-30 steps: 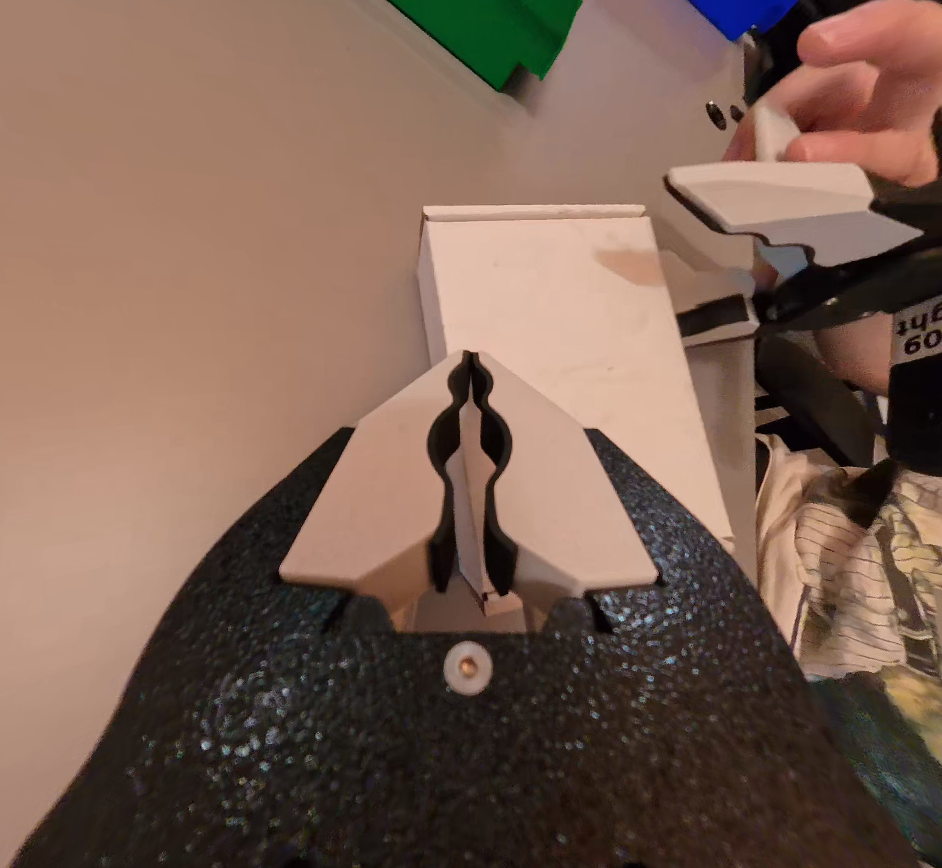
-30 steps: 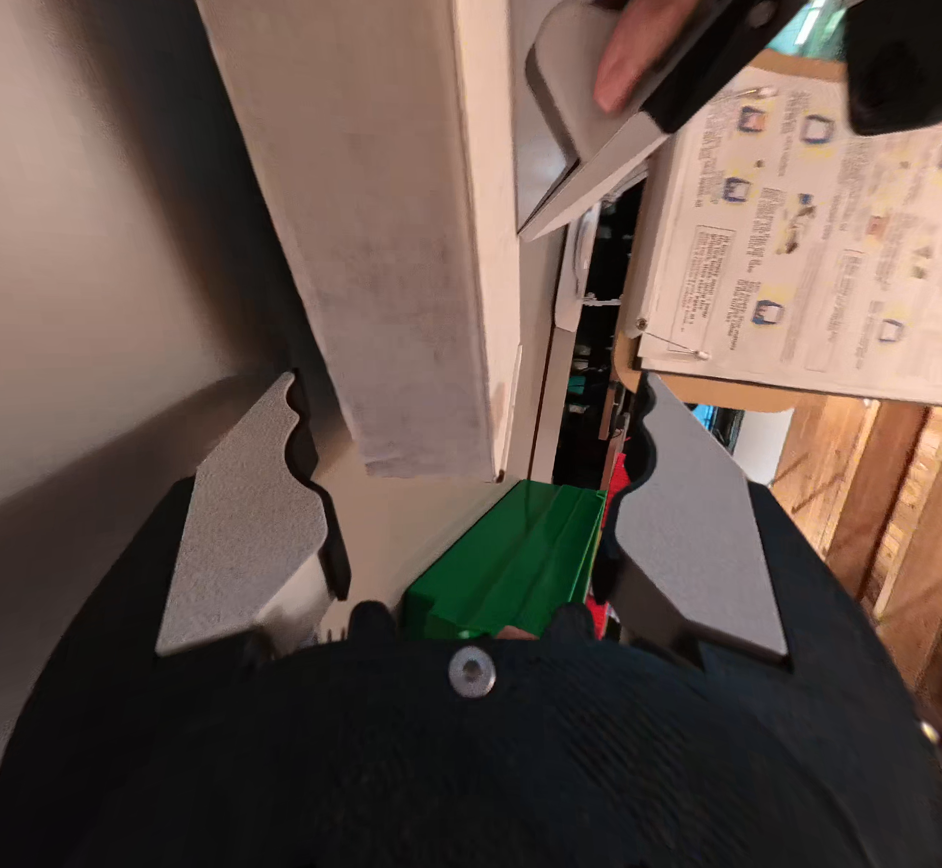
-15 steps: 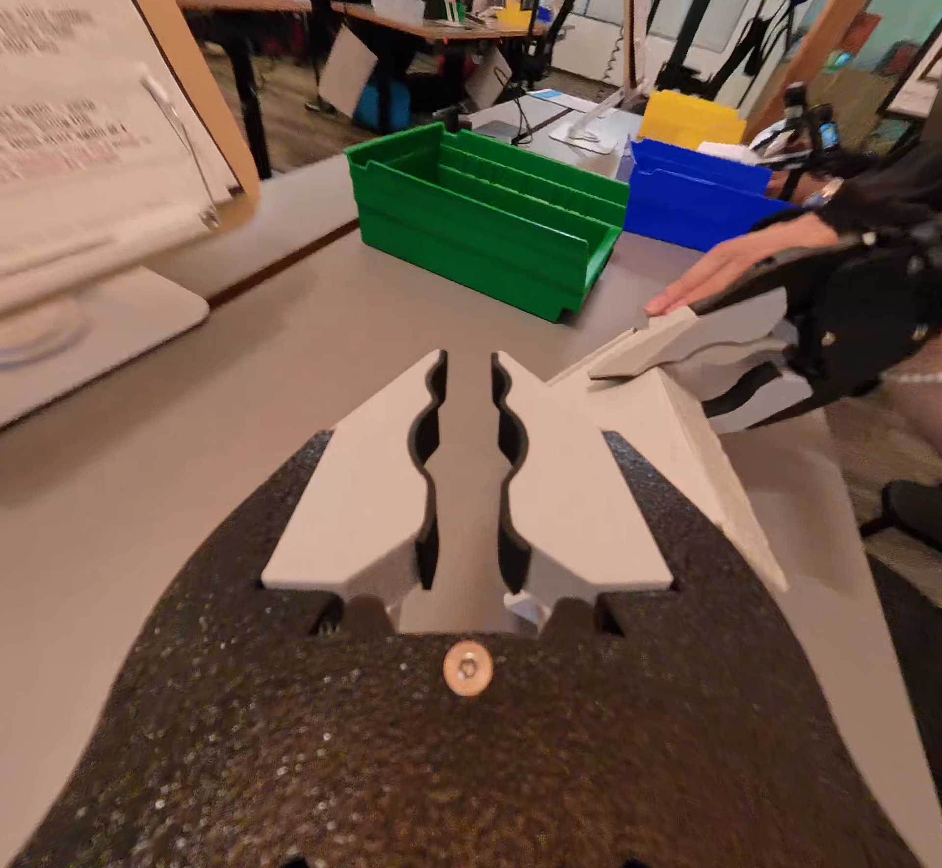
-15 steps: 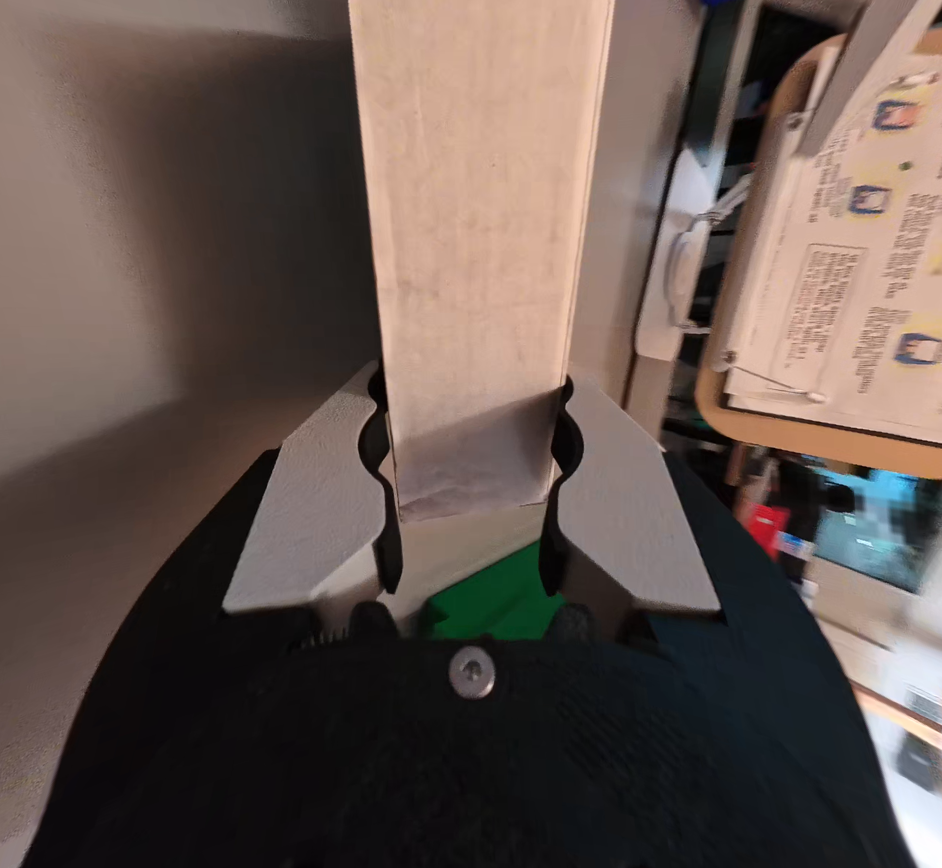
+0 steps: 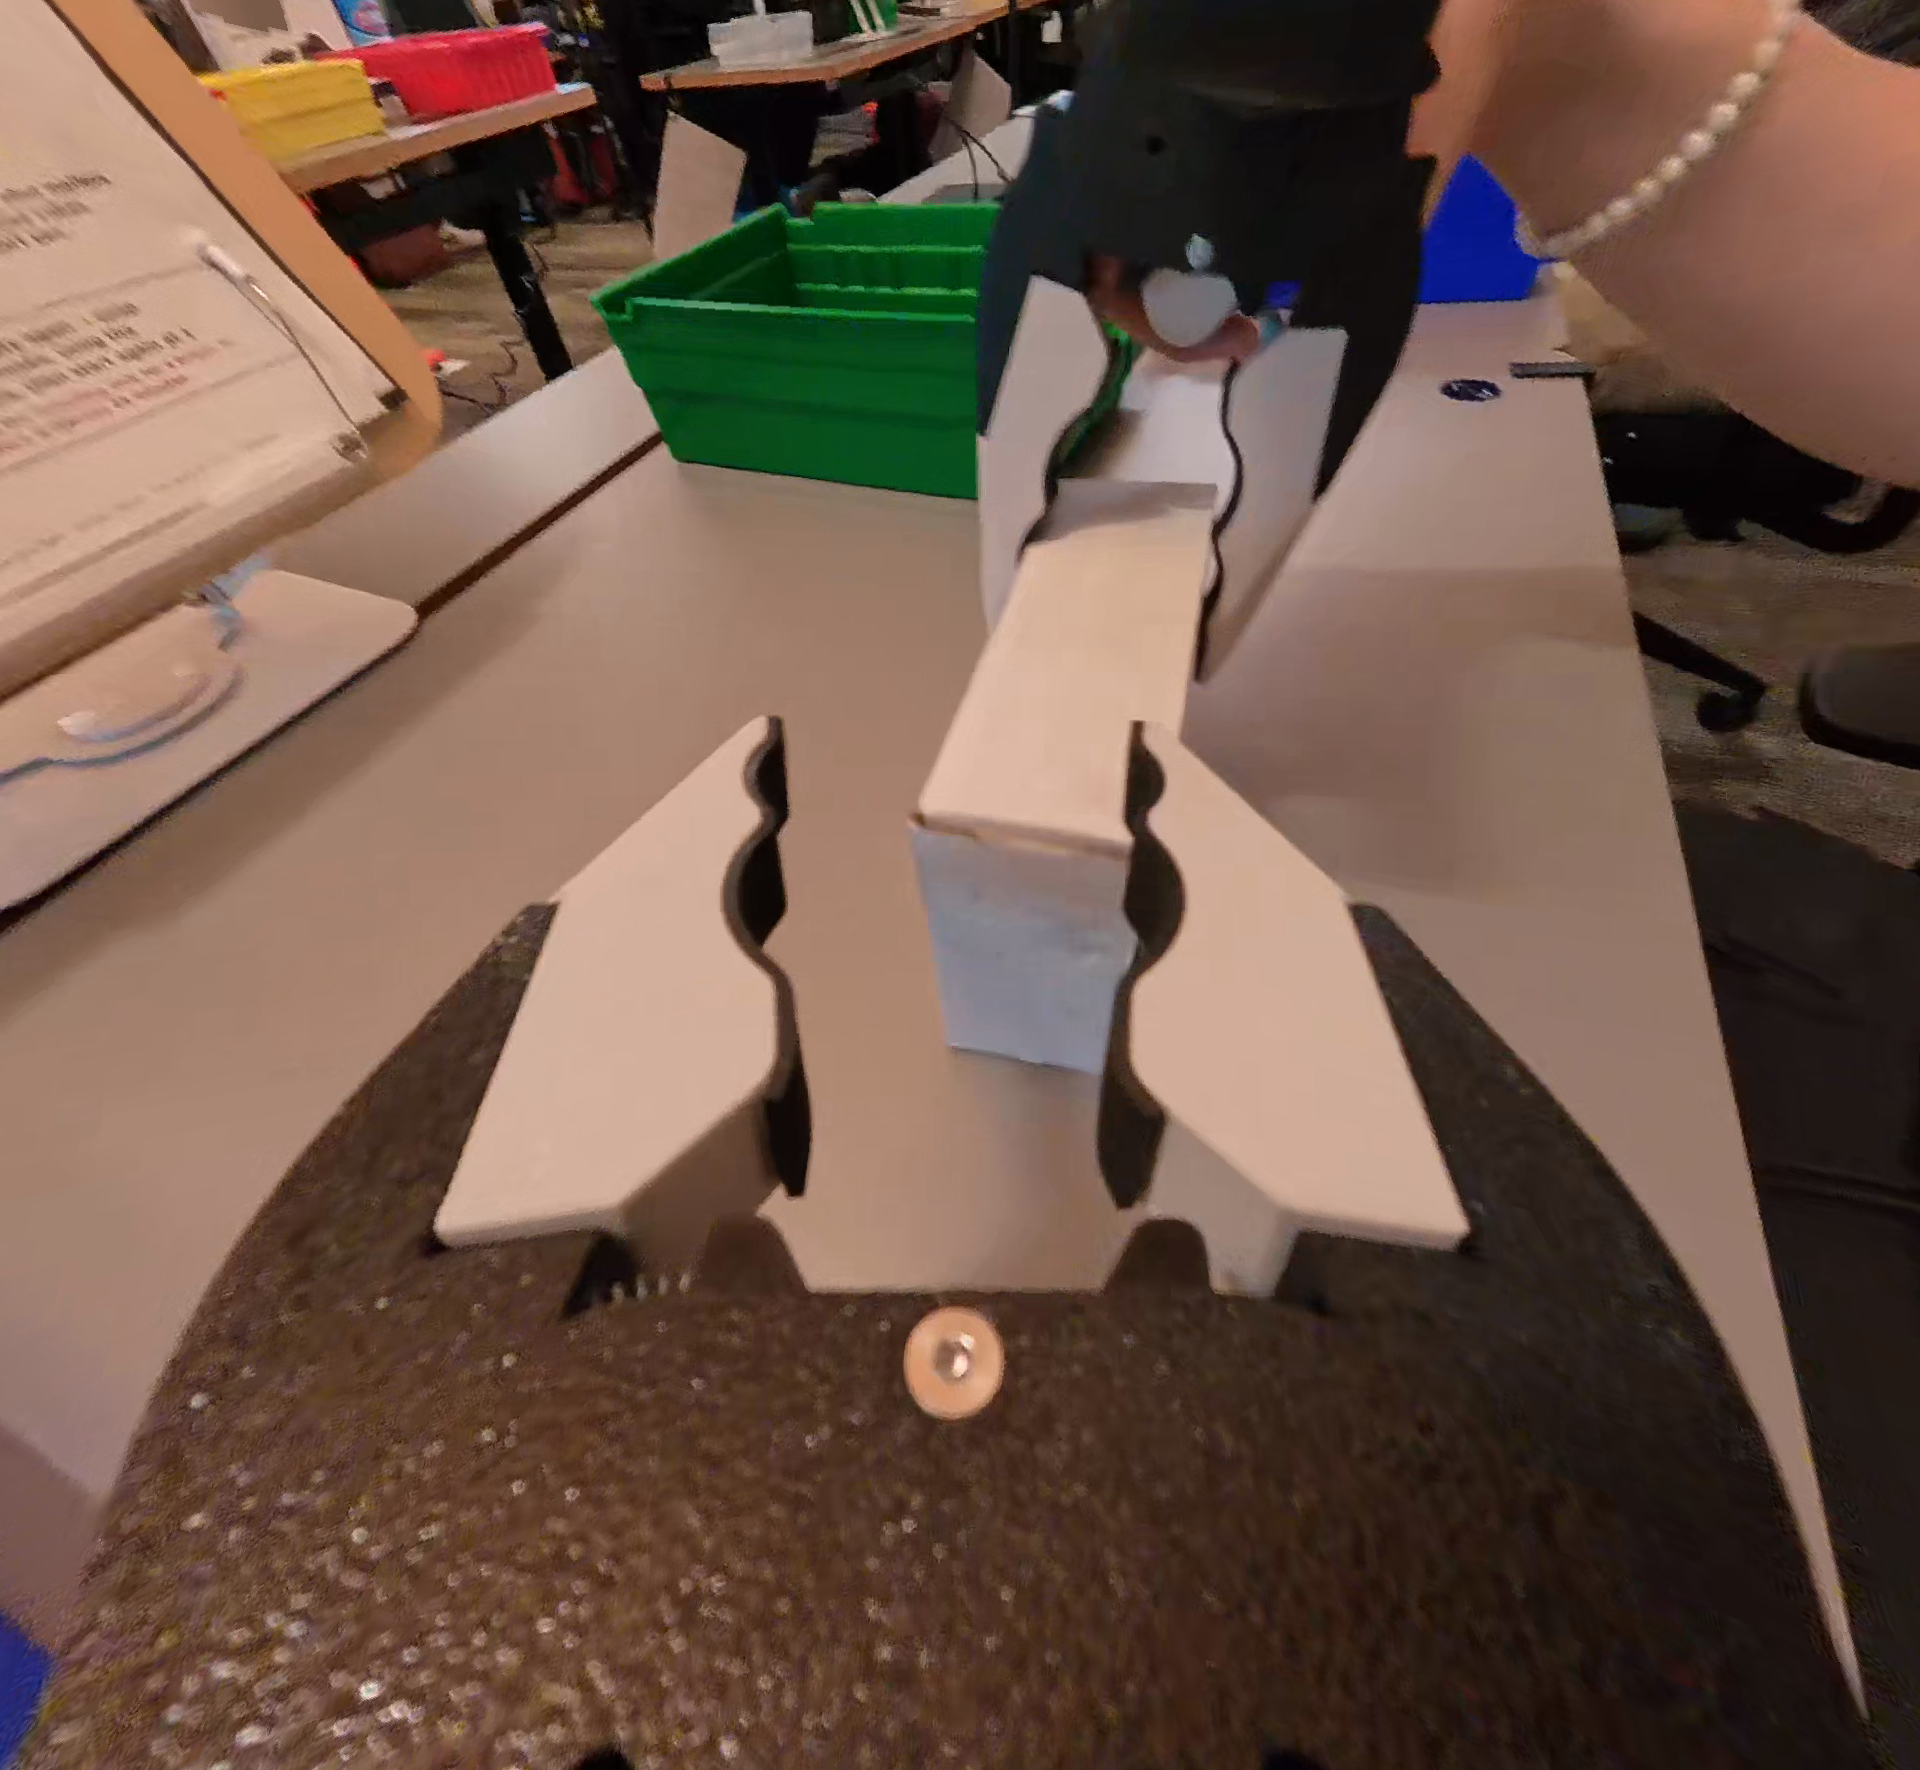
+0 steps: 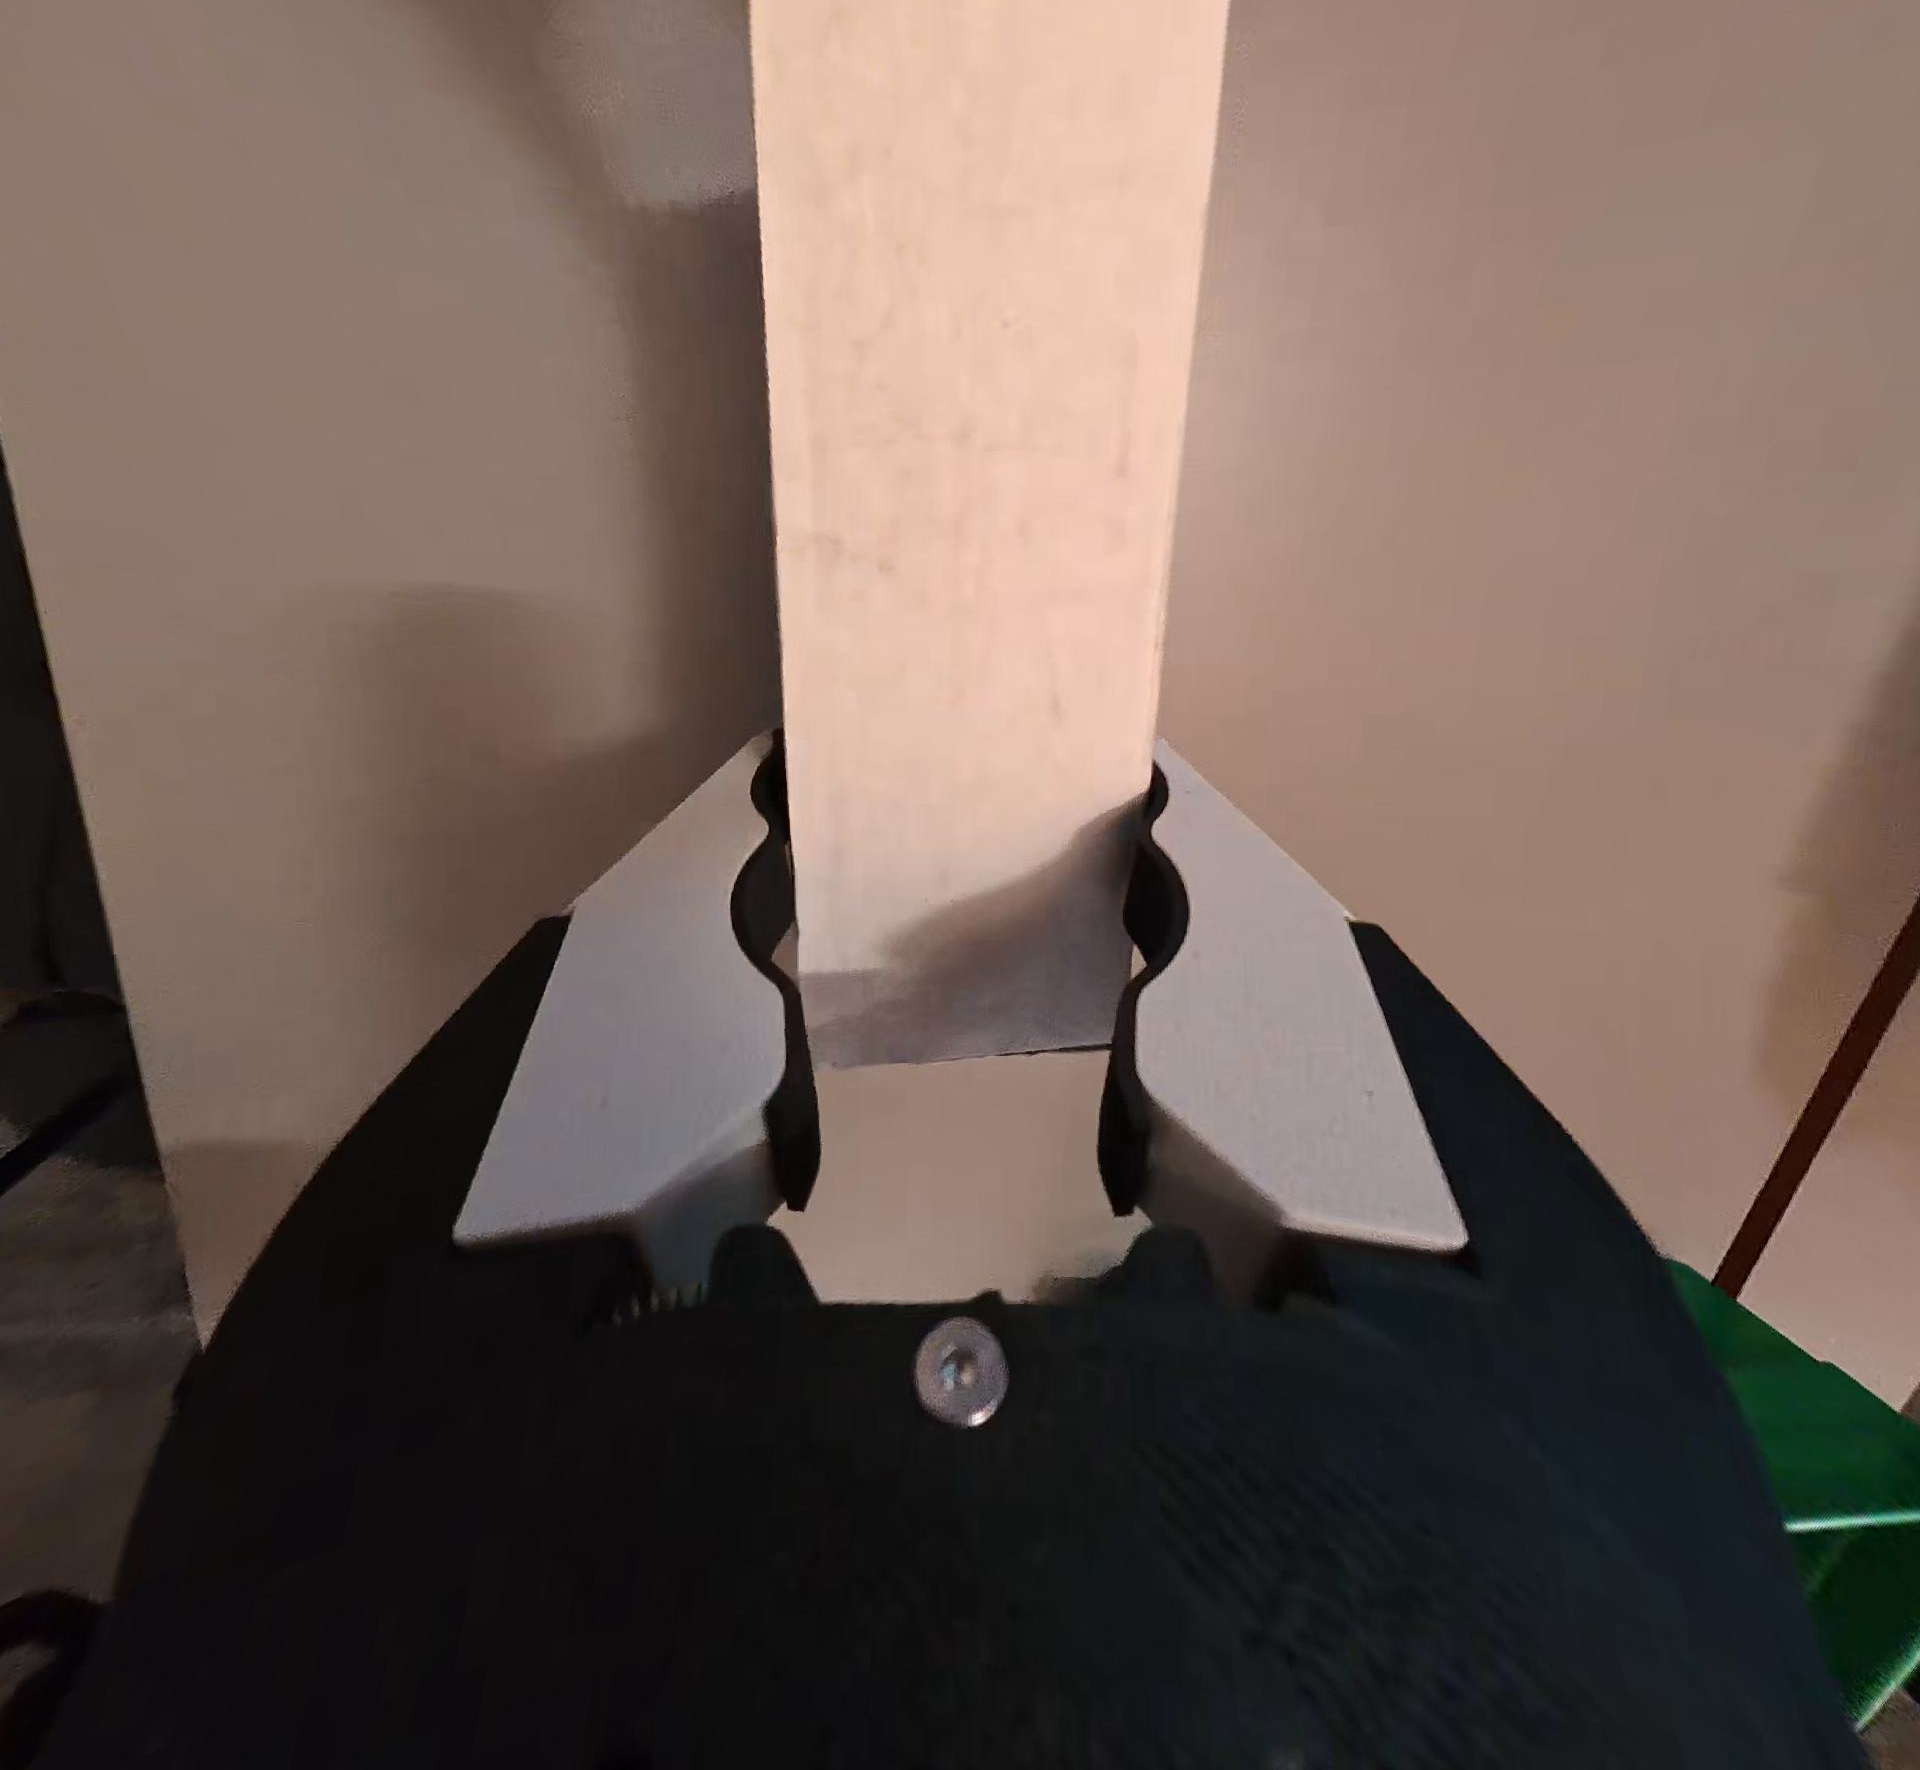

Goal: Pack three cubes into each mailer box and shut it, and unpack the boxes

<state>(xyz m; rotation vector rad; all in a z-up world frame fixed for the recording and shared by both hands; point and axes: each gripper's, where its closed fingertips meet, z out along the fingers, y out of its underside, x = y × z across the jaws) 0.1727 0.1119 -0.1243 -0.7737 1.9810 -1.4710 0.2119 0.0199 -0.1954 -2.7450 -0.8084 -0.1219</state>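
Mailer box (image 5: pixel 1081 671) lies long and shut on the grey table (image 5: pixel 520 681), one end gripped, the other free. Right gripper (image 6: pixel 961 972) clamps the far end, both pads pressed to the box's side walls. Left gripper (image 5: pixel 951 941) stands open at a medium gap around the near end; its right finger (image 5: pixel 1247 993) touches or nearly touches the box, the left finger stands apart. Green bin (image 5: pixel 821 349) sits behind.

Risk, as I judge it: held at one end only, the box could pivot or sag if lifted, and a hard pinch may buckle the cardboard wall.

Against half a second back: the left fingers have spread from narrow and now straddle the box; the right grip is unchanged
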